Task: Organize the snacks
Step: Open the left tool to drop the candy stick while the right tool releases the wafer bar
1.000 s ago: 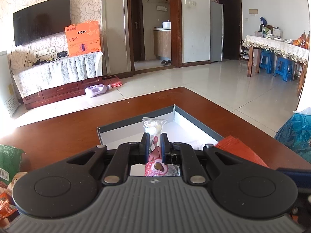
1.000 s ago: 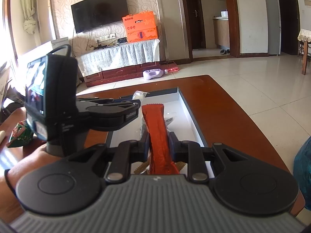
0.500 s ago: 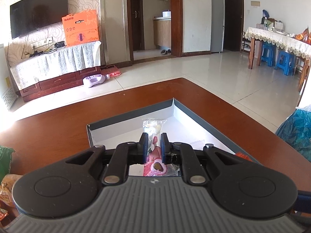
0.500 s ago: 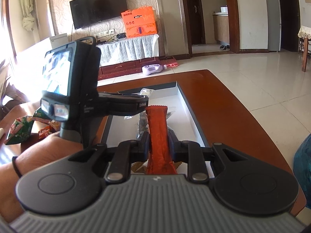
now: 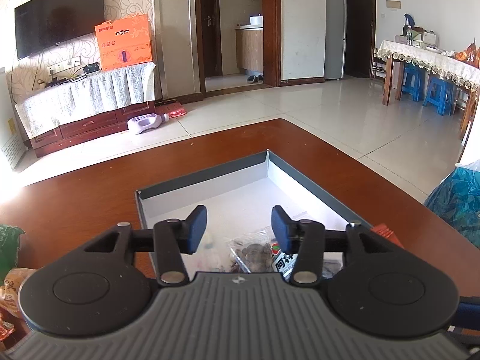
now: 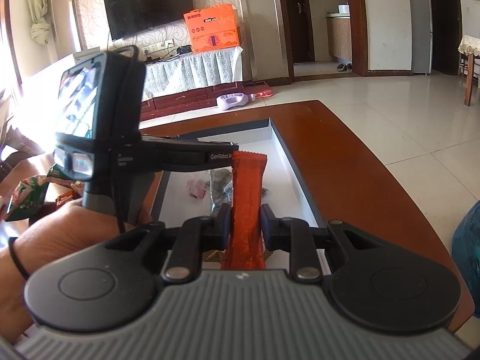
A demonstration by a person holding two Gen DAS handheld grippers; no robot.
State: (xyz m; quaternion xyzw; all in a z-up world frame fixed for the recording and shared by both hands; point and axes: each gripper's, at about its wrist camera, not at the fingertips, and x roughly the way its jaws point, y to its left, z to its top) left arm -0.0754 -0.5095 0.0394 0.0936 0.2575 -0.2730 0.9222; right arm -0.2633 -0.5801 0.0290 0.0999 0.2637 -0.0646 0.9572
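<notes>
My left gripper (image 5: 239, 228) hovers over the near end of a grey-rimmed white box (image 5: 204, 174) on the brown table. Its jaws are opening and nothing is between them. Below it lie a clear packet of brown snacks (image 5: 255, 252) and a pale pink packet (image 5: 207, 241). In the right wrist view my right gripper (image 6: 245, 225) is shut on a long orange-red snack packet (image 6: 247, 198), which stands upright above the box (image 6: 297, 174). The pink packet (image 6: 196, 187) lies on the box floor. The left gripper (image 6: 222, 156) reaches in from the left, held by a hand (image 6: 60, 234).
Loose snack packets, among them a green one (image 6: 27, 195), lie on the table left of the box. A blue plastic bag (image 5: 459, 204) sits beyond the table's right edge. The far half of the box floor (image 5: 255, 198) is bare.
My left gripper moved forward over the box, then its jaws opened and the pink-and-white packet fell out into the box. The right gripper kept its hold on the orange-red packet.
</notes>
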